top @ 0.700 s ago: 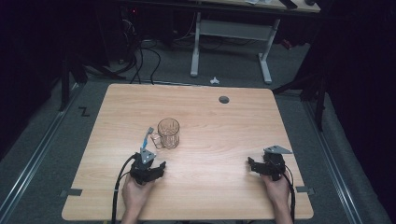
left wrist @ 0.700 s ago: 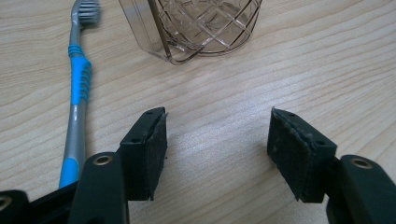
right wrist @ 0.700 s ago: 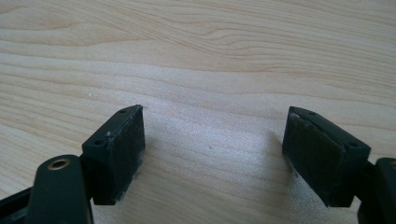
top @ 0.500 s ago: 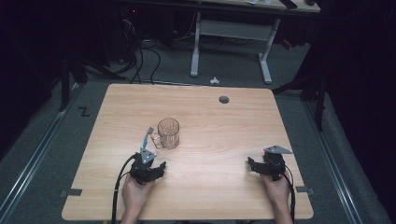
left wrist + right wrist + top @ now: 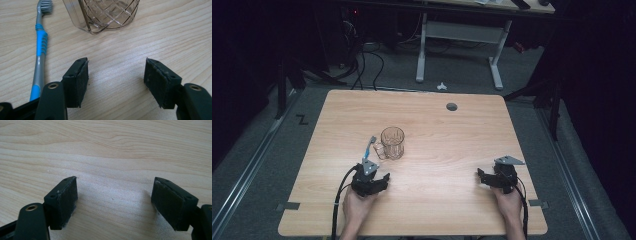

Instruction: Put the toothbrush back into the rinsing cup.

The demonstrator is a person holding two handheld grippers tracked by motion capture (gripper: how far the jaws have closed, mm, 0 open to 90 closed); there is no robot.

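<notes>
From the high view, the toothbrush [image 5: 369, 147] lies flat on the surface [image 5: 437, 125] just left of the glass mug [image 5: 392, 142], apparently touching or almost touching it, and both sit just ahead of the left tool [image 5: 383, 179], while the right tool [image 5: 480, 176] rests well apart, near the surface's right front corner; the left hand is plainly the nearer one, so the coming reach looks like its job. The brush's long axis runs away from the person, slightly tilted to the right, bristle end farthest. In the left gripper view, the left tool [image 5: 117, 82] stands wide with nothing between its pads, the toothbrush [image 5: 40, 52] lying to the left of the jaws with its handle end reaching back beside the left jaw and its bristles ahead, near the mug [image 5: 107, 15], which stands straight ahead. To take the brush the tool would probably need to shift left and straddle the handle across its length. In the right gripper view, the right tool [image 5: 113, 202] is likewise spread wide over bare wood, holding nothing.
</notes>
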